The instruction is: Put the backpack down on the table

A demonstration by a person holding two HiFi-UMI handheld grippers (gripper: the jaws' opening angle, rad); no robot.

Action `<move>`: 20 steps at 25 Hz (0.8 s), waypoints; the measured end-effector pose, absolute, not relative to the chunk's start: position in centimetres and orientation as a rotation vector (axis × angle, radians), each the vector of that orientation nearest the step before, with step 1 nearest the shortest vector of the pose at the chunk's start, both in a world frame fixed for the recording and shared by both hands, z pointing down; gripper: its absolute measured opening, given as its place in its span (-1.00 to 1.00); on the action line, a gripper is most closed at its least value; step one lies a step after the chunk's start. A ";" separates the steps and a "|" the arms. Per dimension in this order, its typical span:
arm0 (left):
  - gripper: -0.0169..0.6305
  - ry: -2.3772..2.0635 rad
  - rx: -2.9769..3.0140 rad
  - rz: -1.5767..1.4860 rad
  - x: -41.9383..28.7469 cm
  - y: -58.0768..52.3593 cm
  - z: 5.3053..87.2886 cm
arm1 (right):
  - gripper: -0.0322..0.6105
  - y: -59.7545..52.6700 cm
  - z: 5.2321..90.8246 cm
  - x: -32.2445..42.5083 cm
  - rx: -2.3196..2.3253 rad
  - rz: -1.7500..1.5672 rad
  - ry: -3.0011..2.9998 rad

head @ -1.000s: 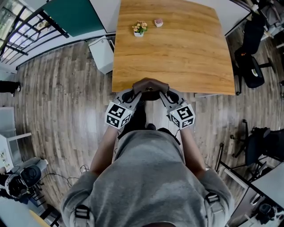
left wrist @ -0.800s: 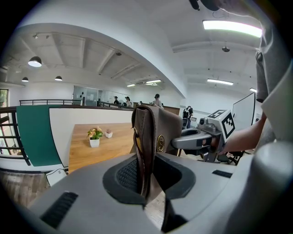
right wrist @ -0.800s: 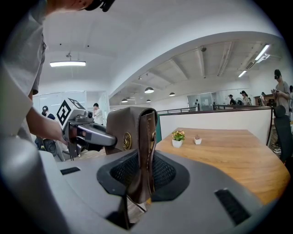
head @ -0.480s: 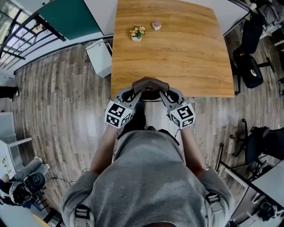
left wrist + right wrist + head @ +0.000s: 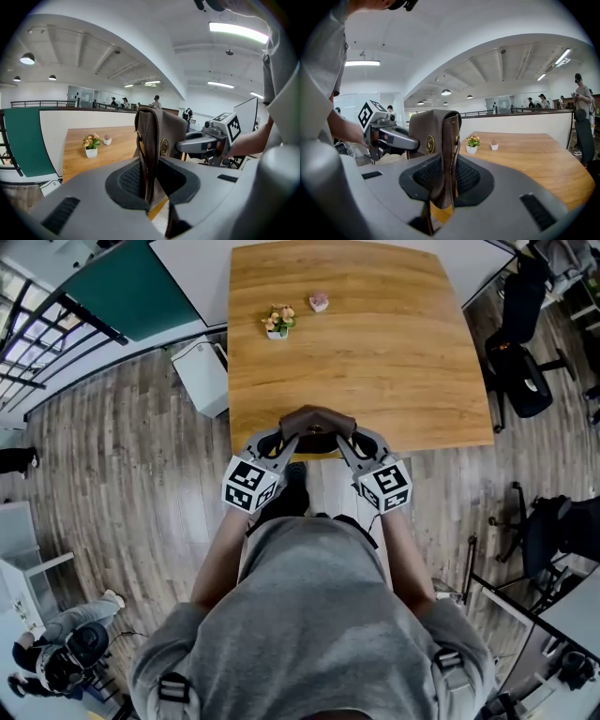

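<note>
A brown leather backpack hangs between my two grippers, just over the near edge of the wooden table. My left gripper is shut on its left side and my right gripper on its right side. In the left gripper view the bag's edge stands upright between the pads of the left gripper, with the right gripper beyond it. From the right gripper, its view shows the bag clamped the same way, the left gripper behind.
A small potted flower and a little pink pot stand at the table's far left. A white box stands on the floor left of the table. Black chairs are at the right. A person is at the lower left.
Both grippers have carried the backpack forward; the table's near edge now lies under the bag and closer to my body. The grip on both sides is unchanged.
</note>
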State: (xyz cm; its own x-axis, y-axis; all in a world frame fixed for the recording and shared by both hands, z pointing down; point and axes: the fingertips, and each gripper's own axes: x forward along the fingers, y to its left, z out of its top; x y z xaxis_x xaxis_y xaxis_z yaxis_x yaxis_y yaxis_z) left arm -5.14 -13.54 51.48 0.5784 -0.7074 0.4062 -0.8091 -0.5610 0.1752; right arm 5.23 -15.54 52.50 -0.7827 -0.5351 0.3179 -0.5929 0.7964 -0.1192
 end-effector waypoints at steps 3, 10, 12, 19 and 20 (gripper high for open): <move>-0.72 -1.207 2.485 0.421 -5.4 -15.1 51.5 | -0.66 -16.9 52.5 5.1 0.902 0.315 -2.706; -0.72 -1.140 2.525 0.434 -6.4 -18.8 52.0 | -0.66 -20.0 52.9 4.1 0.974 0.325 -2.676; -0.72 -1.126 2.532 0.430 -6.8 -19.7 52.1 | -0.66 -20.7 52.9 3.7 0.989 0.322 -2.665; -0.72 -1.064 2.553 0.434 -8.1 -22.2 52.8 | -0.65 -22.7 53.4 2.4 1.032 0.306 -2.624; -0.72 -1.053 2.559 0.435 -8.2 -22.6 52.9 | -0.65 -23.0 53.5 2.3 1.042 0.306 -2.618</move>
State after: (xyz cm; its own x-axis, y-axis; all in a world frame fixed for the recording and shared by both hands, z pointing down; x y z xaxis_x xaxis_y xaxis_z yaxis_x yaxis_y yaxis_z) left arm -8.25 -22.60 52.88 0.6787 -0.6152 0.4012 -0.7190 -0.6679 0.1921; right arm 2.27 -23.00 53.47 -0.6890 -0.6307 0.3570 -0.6961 0.7131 -0.0837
